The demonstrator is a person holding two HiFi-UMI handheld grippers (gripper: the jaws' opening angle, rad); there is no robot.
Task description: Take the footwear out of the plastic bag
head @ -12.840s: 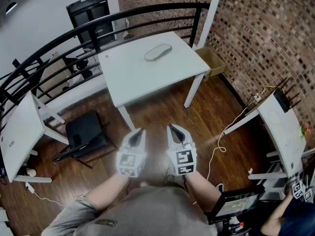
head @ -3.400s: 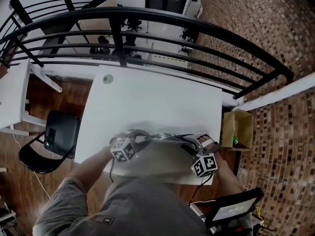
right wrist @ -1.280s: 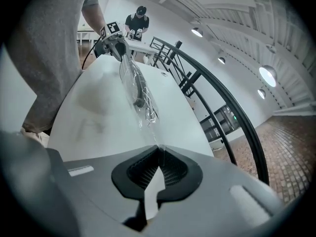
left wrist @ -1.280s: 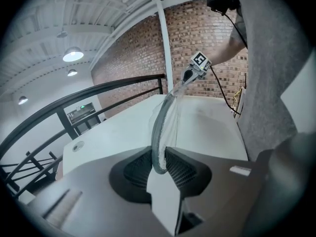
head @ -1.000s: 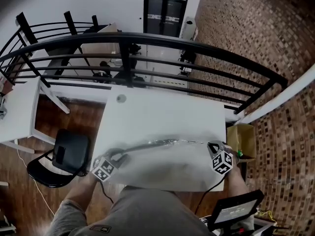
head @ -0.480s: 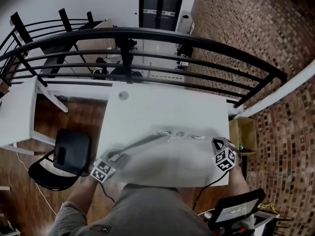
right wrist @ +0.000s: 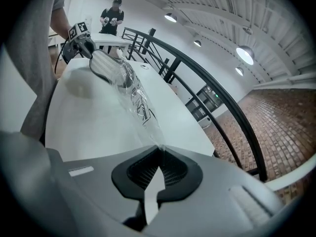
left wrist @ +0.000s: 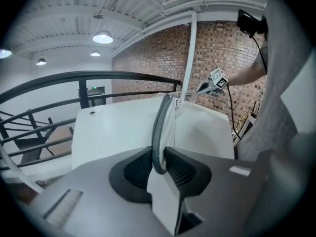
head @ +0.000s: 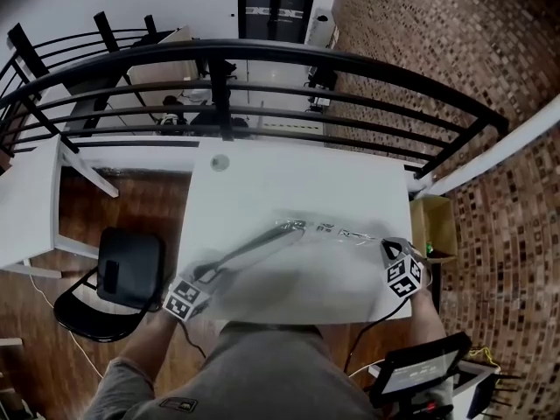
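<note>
Footwear [head: 249,250] — a flat, dark-rimmed sole, by the look of it — sits inside the plastic bag [head: 337,233], held over the white table [head: 289,173] at the bag's left-hand end. The left gripper [head: 203,278] is clamped on its near rim, seemingly through the film. The right gripper [head: 387,248] is pinched tight on the bag's far, empty end. Its long axis runs along the stretched bag, from the left claw toward the right — so drawing the hands apart along that line should, I'd judge, free it. Heel or toe leading, I can't tell.
</note>
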